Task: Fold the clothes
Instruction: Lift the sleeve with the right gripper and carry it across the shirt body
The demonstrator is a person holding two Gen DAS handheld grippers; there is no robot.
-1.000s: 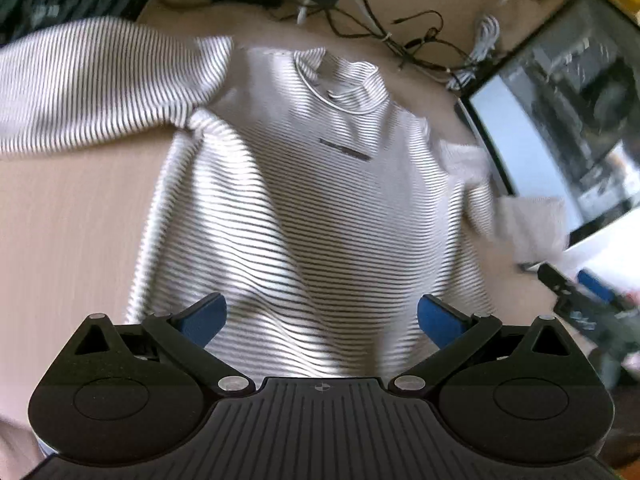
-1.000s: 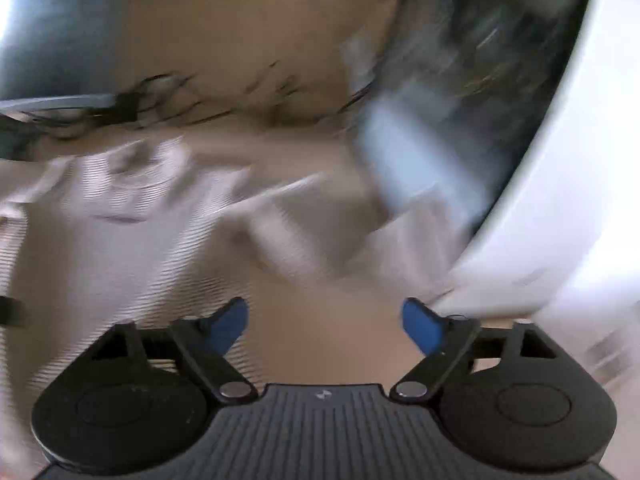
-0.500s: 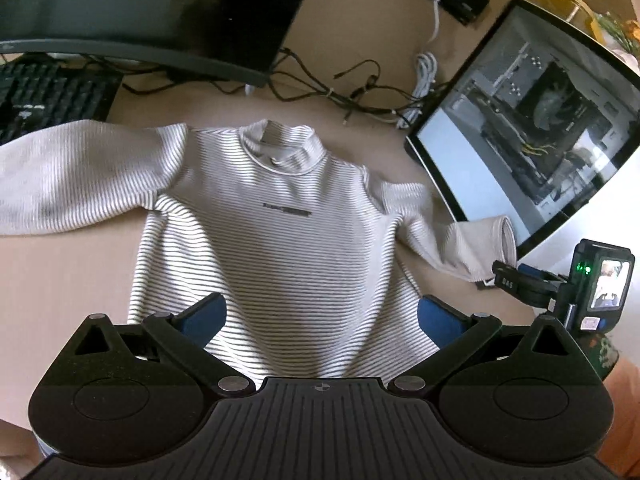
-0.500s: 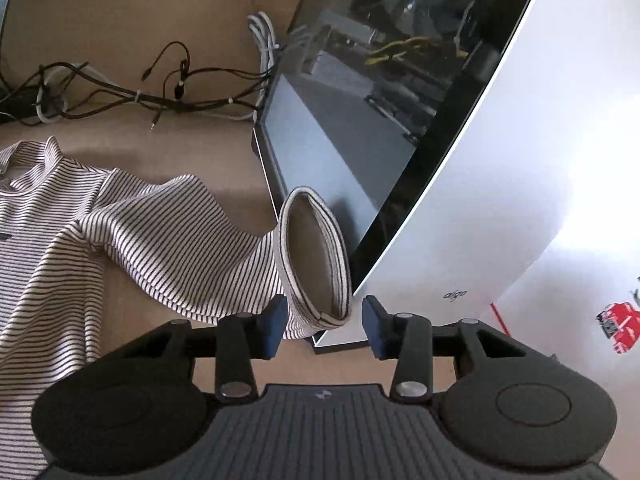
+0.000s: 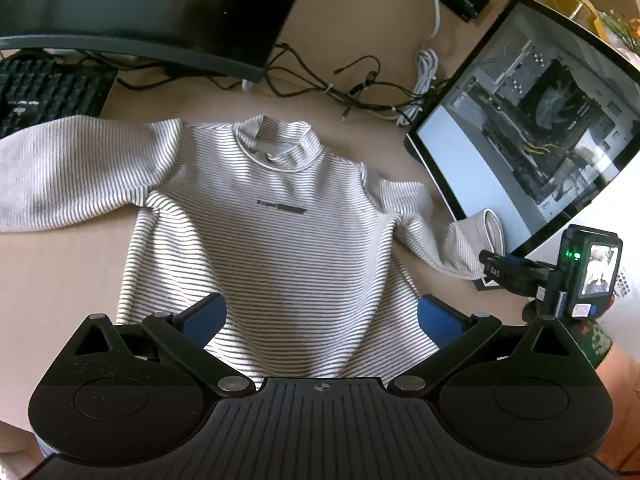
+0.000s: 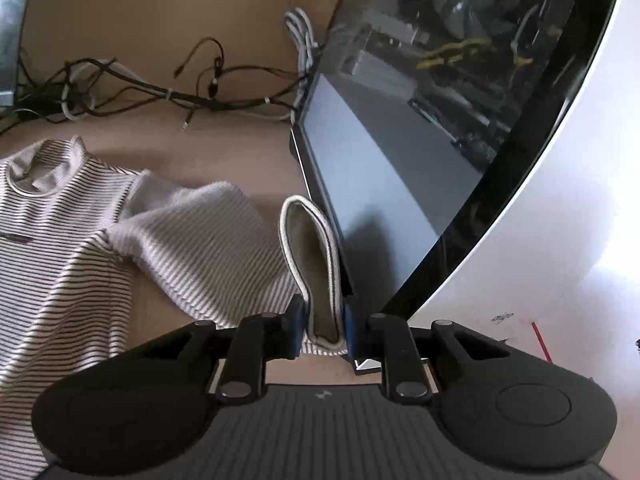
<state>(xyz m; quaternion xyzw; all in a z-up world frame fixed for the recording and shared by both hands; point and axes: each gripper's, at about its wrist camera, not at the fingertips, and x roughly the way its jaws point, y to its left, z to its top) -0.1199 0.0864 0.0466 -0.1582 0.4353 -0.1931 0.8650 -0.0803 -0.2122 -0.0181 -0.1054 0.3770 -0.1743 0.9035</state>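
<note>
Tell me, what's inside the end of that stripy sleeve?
The sleeve cuff gapes open, showing only plain beige lining. Nothing shows inside; deeper down is hidden. The right gripper is closing its jaws around the cuff's lower end.

**Bright daylight, sharp frames, heavy fisheye bend**

Lit strongly from upper right in both views. Blown-out white on the smooth white computer case panel, detail lost there. Reflections across the dark tempered-glass side window, w/ pale glare band along its lower part. Soft shadow patches over the white, thin-black-striped knit sweater, esp. near lower middle; tan wooden desk evenly bright. Dim at top left under the curved black monitor. No motion blur; stripes crisp. Straight edges bowed toward frame borders, corners stretched & slightly soft.
</note>
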